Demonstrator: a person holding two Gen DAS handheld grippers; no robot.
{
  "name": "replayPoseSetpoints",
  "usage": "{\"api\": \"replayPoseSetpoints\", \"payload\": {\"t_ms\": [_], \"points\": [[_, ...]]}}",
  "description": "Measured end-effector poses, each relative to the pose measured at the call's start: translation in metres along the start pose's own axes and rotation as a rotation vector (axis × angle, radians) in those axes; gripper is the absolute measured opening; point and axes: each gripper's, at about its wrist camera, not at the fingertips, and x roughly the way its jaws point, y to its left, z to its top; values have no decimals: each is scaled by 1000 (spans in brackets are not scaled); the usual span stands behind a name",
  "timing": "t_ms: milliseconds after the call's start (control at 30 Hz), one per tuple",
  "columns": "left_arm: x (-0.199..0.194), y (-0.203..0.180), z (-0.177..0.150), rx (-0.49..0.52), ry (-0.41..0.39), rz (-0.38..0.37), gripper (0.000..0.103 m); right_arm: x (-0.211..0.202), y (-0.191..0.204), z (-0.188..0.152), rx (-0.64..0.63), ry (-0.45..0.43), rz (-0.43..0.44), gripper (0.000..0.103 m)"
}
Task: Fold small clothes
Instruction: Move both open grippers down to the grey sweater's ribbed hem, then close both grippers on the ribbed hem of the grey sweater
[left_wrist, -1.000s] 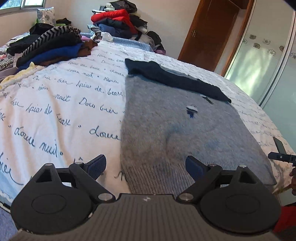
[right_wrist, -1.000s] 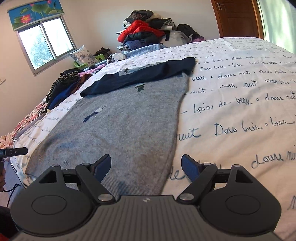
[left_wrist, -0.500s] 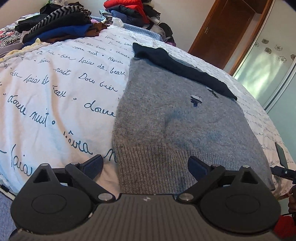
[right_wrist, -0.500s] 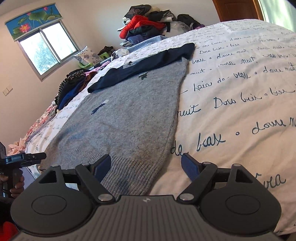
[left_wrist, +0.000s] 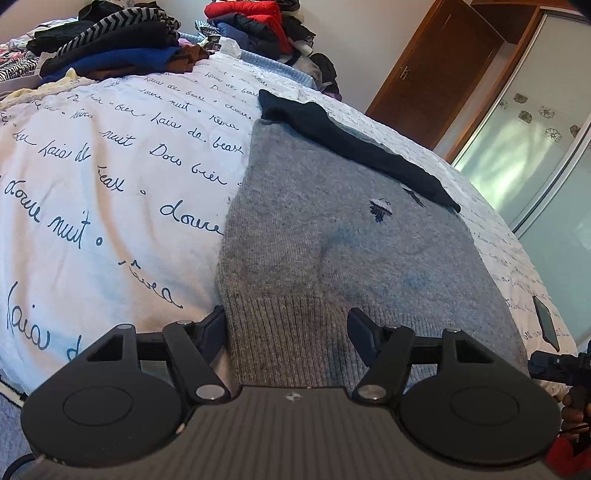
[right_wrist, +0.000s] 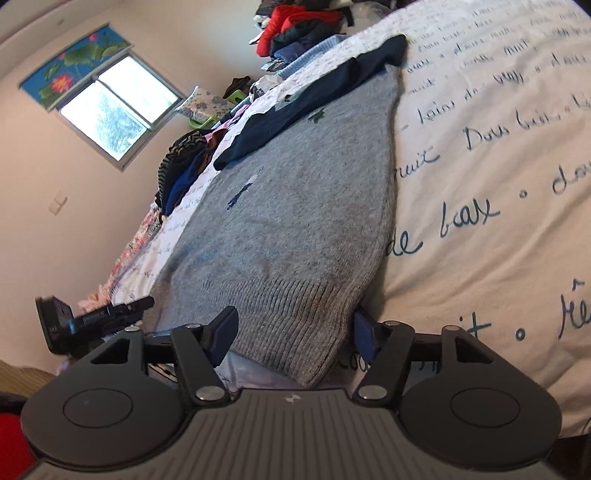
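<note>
A grey knit sweater (left_wrist: 332, 236) lies flat on the bed, its navy sleeves (left_wrist: 354, 147) folded across the top. My left gripper (left_wrist: 286, 328) is open, its fingers astride the left corner of the ribbed hem. In the right wrist view the sweater (right_wrist: 295, 206) runs away from me. My right gripper (right_wrist: 293, 332) is open, tilted, with the right corner of the hem between its fingers. The left gripper (right_wrist: 99, 317) shows at the left of the right wrist view, and the right gripper (left_wrist: 554, 365) at the right edge of the left wrist view.
The bed has a white cover with blue handwriting (left_wrist: 110, 184). Piles of clothes (left_wrist: 122, 51) lie at the far side, with a red item (left_wrist: 251, 14) on top. A wooden door (left_wrist: 436, 70) and frosted glass panels (left_wrist: 535, 155) stand at the right. A window (right_wrist: 114, 110) is on the left wall.
Both grippers have moved forward and down to the sweater's hem, so the hem corners now sit between the fingers. The right gripper has tilted.
</note>
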Motion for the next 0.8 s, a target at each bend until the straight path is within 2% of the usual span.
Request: {"api": "replayPoseSetpoints", "payload": {"t_ms": [33, 100, 133, 200, 267, 300, 400, 467, 600, 700, 800], "points": [[0, -1, 0, 2, 0, -2, 67, 0, -3, 1, 20, 1, 11, 61], [1, -1, -2, 3, -2, -6, 66, 2, -5, 1, 41, 5, 16, 48], [1, -1, -2, 2, -3, -10, 65, 4, -6, 1, 44, 9, 18, 46], [1, 1, -2, -4, 0, -19, 62, 6, -6, 1, 46, 10, 19, 32], [-1, 3, -3, -13, 3, -31, 59, 7, -7, 0, 55, 14, 21, 28], [-2, 5, -3, -20, 5, -39, 57, 6, -7, -1, 59, 12, 21, 22], [-3, 13, -4, -58, 6, -67, 53, 6, -9, -1, 74, 22, 35, 21], [-2, 18, -4, -88, 9, -82, 47, 6, -10, -2, 76, 28, 51, 21], [1, 21, -5, -108, 30, -87, 9, 15, -11, -2, 94, 61, 79, 21], [1, 20, -7, -98, 23, -82, 7, 18, -16, -2, 141, 59, 82, 19], [0, 14, -8, -68, 5, -62, 6, 15, -17, -4, 141, 48, 63, 9]]}}
